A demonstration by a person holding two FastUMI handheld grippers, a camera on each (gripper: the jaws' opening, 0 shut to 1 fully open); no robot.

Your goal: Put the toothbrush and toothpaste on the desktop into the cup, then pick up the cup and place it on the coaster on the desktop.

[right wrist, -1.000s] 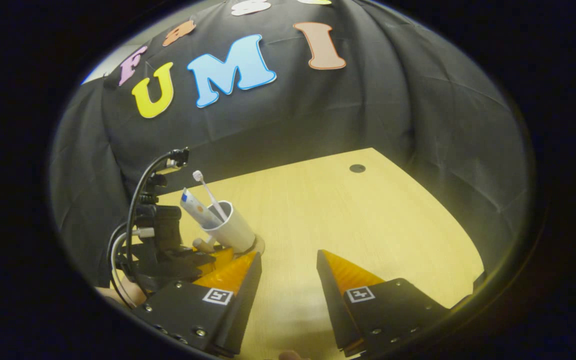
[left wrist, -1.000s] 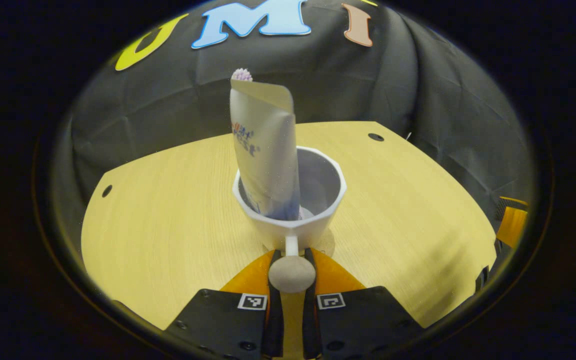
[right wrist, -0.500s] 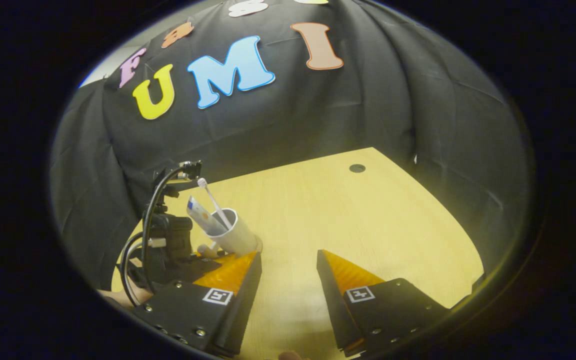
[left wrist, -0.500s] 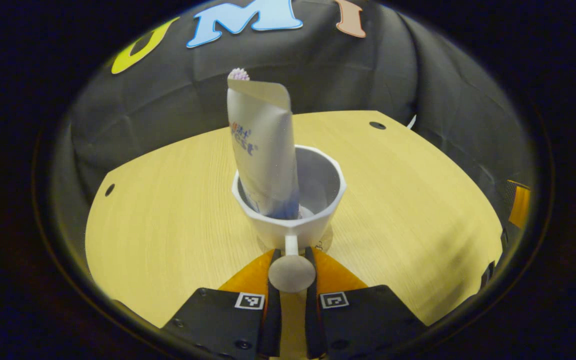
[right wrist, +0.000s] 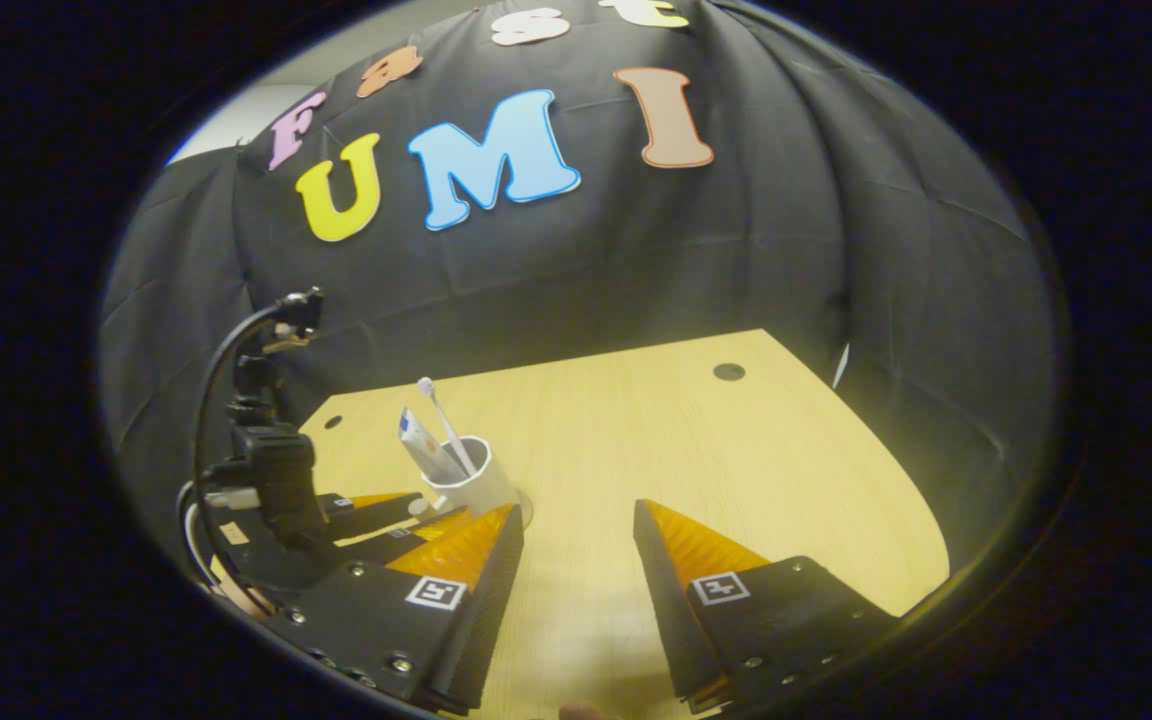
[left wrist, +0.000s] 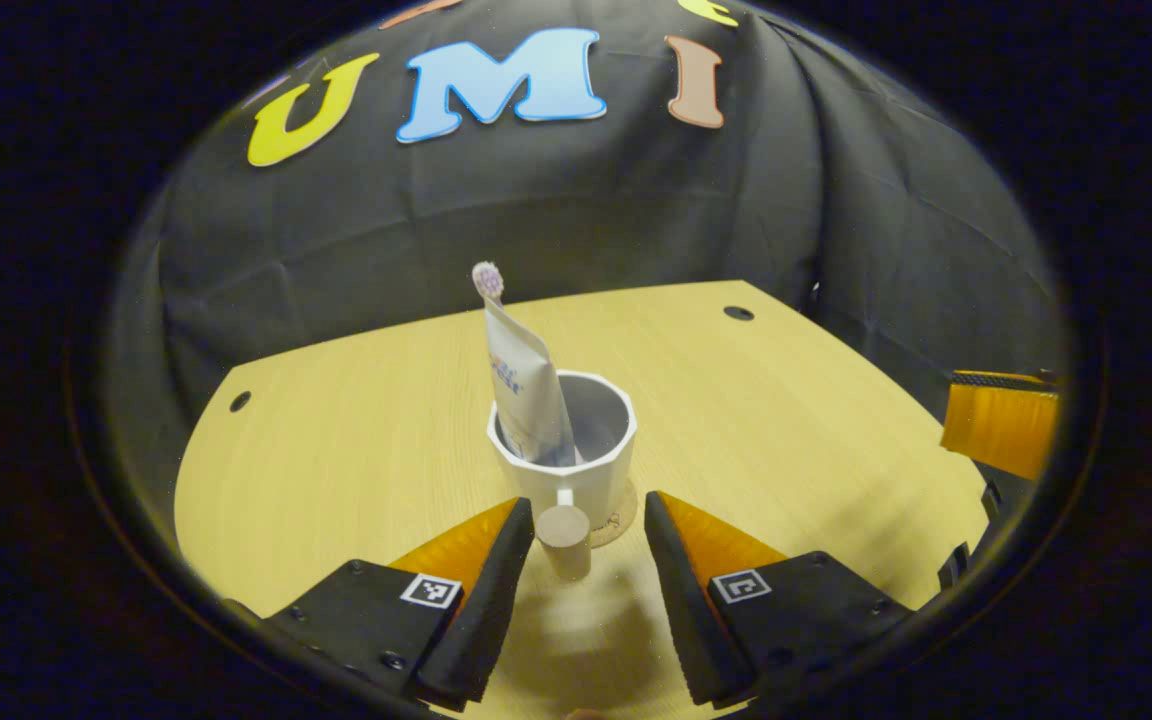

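A white faceted cup stands upright on a round coaster on the wooden desktop. A toothpaste tube and a toothbrush lean inside it. The cup's round handle knob points at me. My left gripper is open, its fingers on either side of the knob and apart from it. In the right gripper view the cup sits at the left with the left gripper beside it. My right gripper is open over bare desktop, holding nothing.
Black cloth walls off the desktop's back and sides. Small dark holes mark the desktop near its far corners. A finger of the right gripper juts in at the right edge of the left gripper view.
My left gripper has let go of the cup's handle knob, opened and drawn back. The cup now rests on the coaster. The right gripper pulled back slightly.
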